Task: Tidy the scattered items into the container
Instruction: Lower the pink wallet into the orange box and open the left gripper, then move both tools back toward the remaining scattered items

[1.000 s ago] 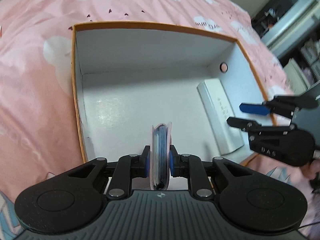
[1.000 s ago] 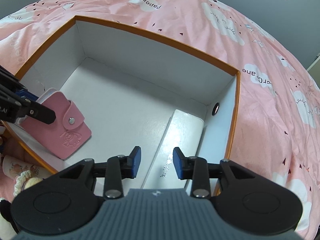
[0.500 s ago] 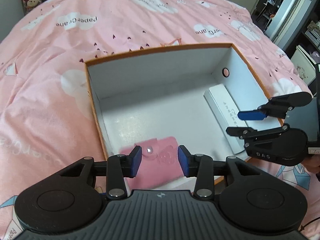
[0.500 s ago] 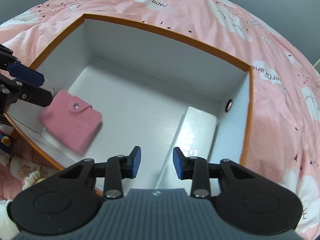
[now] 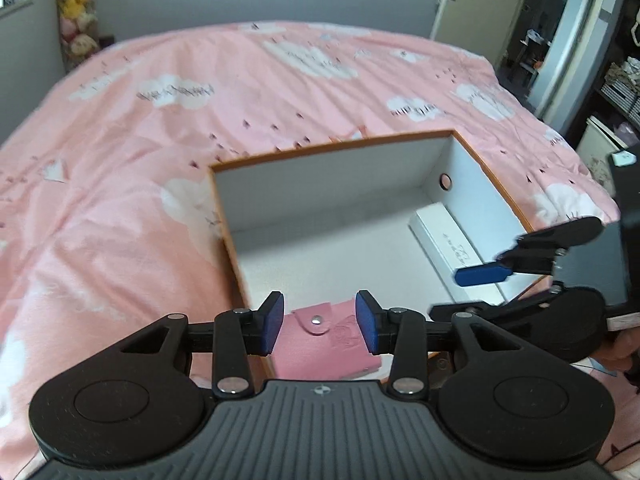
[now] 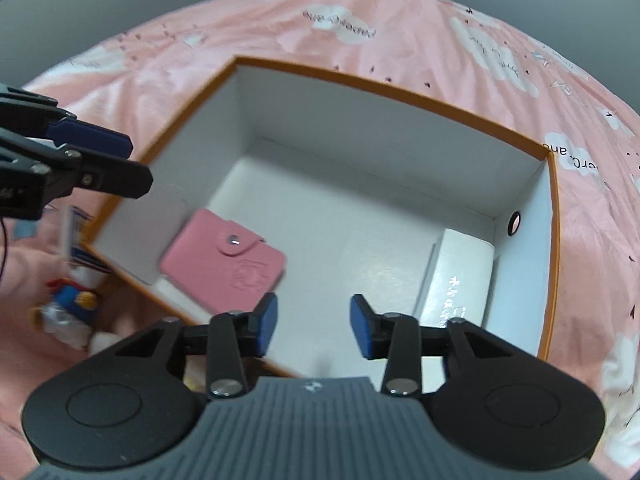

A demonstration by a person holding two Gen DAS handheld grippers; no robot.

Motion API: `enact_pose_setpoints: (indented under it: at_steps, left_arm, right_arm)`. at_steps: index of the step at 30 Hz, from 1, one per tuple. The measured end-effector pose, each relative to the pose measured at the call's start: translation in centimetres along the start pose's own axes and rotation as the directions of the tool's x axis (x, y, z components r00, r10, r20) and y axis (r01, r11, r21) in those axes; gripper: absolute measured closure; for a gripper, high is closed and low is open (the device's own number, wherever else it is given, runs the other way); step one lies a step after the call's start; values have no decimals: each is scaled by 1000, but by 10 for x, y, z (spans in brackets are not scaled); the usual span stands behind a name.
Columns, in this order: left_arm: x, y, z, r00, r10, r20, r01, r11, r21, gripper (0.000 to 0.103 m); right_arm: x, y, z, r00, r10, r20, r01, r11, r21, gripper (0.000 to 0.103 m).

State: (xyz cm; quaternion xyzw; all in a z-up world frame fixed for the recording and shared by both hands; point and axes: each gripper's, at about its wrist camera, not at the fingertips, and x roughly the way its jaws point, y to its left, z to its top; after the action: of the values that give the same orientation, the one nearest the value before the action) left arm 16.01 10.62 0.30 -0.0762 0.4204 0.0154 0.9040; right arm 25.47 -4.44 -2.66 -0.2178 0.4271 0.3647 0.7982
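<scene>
- Pink snap-button card wallet (image 6: 224, 268) down inside the orange-rimmed white box (image 6: 384, 92), near-left corner, leaning partly against the near wall, snap side up. Not flat yet by the look of it.
- Long white case (image 6: 456, 280) already in, lying along the right wall under the round finger hole. Well apart from the wallet.
- Left gripper (image 5: 318, 322) parted, nothing between the pads; wallet visible below and past the fingertips, no contact. Jaws opened within the past second.
- Right gripper (image 6: 312, 330) also parted and empty, hanging over the box's near edge; jaws just opened a little wider. White floor of the box shows through the gap.
- Still outside the box, on the pink cloud-print bedspread (image 5: 160, 160) at the left: small blue-and-white plush toy (image 6: 74, 300), plus a printed card or packet (image 6: 72, 236) standing near the box's outer wall. Blurred, so no finer ID.
- Handling, wallet: light, soft faux-leather cover, stuffed sleeves inside so springy across the thickness. Best pinched across the flat faces near the spine, away from the snap flap. Not fragile.
- Handling, plush: very light, squashy, no slip risk; pinch the body mid-way, expect compression before a firm hold. Fabric underneath may bunch up into the pads.
- Handling, card/packet: thin, stiff-ish, likely slick; edge grip only, easy to drop or bend.
- Likely next: left side for the leftovers, judging by reach.
</scene>
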Motion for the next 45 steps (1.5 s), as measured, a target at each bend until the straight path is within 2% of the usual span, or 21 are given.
enact_pose_setpoints:
  at_steps: [2,5,9,12,15,16,21,24,27,29,32,45]
  left_arm:
    - [-11,3,-5,1000,16,22,-16,1000,-15,57]
    - [-23,6,-14,1000,5,17,-5,999,-40,57]
    - [-34,1,-29,1000,19,5,-19,1000,-16,57]
    - [-41,-6,-41,1000,-3,-5,3,1000,19,57]
    - [-46,-15,-52,999,-32,-12,32,998,47,55]
    - [-47,-19,-56,999,-38,-17,39,998,58,54]
    - [-45,-42,-75,996,-56,-64,63,991,119,52]
    - [-41,-51,-85,992,-80,-101,92,987,129,52]
    - [-36,-61,-95,983,-112,-144,131,983,129,52]
    - [-30,-69,-102,978,-102,-180,129,981,148,52]
    - [-28,-78,-112,976,-68,-208,110,974,200,52]
    - [-43,-82,-132,970,-77,-231,134,961,242,45]
  right_arm:
    - [-13,3,-5,999,6,34,-6,1000,24,50]
    - [-32,6,-14,996,6,85,-12,998,67,50]
    - [-52,5,-30,990,1,144,-22,989,144,50]
    - [-64,2,-44,984,-6,180,-34,974,223,50]
    - [-74,-2,-60,977,-37,208,-25,958,285,39]
    - [-76,-3,-65,979,-52,198,-8,957,291,35]
    - [-80,-10,-98,986,-126,112,84,943,323,35]
    - [-79,-15,-121,995,-91,48,67,927,370,37]
    - [-74,-11,-143,998,-55,-28,62,918,391,45]
    - [-68,-8,-154,997,-27,-73,54,914,403,55]
    - [-63,-2,-162,993,13,-119,38,909,416,60]
    - [-74,15,-188,981,7,-195,64,932,356,59]
